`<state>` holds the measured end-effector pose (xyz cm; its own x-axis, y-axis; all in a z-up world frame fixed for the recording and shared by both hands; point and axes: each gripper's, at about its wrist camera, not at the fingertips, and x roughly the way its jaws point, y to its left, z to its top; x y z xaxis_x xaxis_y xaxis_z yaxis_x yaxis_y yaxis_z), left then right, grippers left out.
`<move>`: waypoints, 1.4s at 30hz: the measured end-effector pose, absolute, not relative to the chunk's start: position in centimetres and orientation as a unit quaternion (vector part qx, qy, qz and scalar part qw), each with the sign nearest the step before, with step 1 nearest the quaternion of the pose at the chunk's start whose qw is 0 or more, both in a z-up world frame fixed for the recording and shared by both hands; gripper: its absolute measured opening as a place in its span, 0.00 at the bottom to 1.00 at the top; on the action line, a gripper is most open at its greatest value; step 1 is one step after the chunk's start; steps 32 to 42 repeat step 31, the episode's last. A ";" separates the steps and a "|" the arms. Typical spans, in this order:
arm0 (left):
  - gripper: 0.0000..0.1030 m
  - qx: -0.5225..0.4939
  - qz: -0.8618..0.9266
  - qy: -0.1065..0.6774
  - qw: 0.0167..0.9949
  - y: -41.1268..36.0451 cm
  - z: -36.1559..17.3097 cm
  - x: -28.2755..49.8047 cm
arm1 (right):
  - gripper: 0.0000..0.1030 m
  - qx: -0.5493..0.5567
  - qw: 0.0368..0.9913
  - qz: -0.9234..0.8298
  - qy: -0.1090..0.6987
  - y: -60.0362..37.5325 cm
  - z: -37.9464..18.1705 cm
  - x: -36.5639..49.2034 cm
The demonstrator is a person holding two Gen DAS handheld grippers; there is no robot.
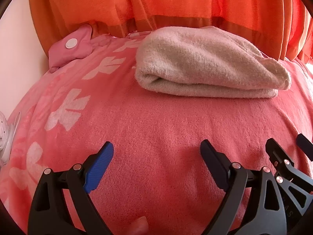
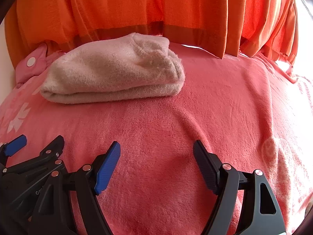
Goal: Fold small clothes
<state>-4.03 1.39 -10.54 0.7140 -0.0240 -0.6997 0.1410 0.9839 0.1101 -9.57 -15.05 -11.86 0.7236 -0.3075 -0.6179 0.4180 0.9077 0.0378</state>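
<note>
Pink blanket (image 1: 156, 121): folded garment (image 1: 207, 62) lies crosswise.

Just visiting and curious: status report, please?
Left tongs open, empty. Right tongs open, empty. Beige knit garment folded on pink blanket, untouched. Nothing between.

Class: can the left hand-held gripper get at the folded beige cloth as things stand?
Probably yes: the left hand-held gripper is open, and only bare pink blanket lies between it and the folded beige cloth.
</note>
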 end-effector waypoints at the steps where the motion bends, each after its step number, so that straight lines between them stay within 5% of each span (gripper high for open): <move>1: 0.84 0.078 -0.045 0.375 0.922 1.4 -10.5 -4.0 | 0.72 0.088 0.924 -0.197 0.316 -15.0 -11.9 -9.6; 42: 0.81 0.081 -0.042 0.382 0.920 1.0 -10.9 -3.8 | 0.72 0.089 0.922 -0.195 0.322 -15.1 -12.1 -9.5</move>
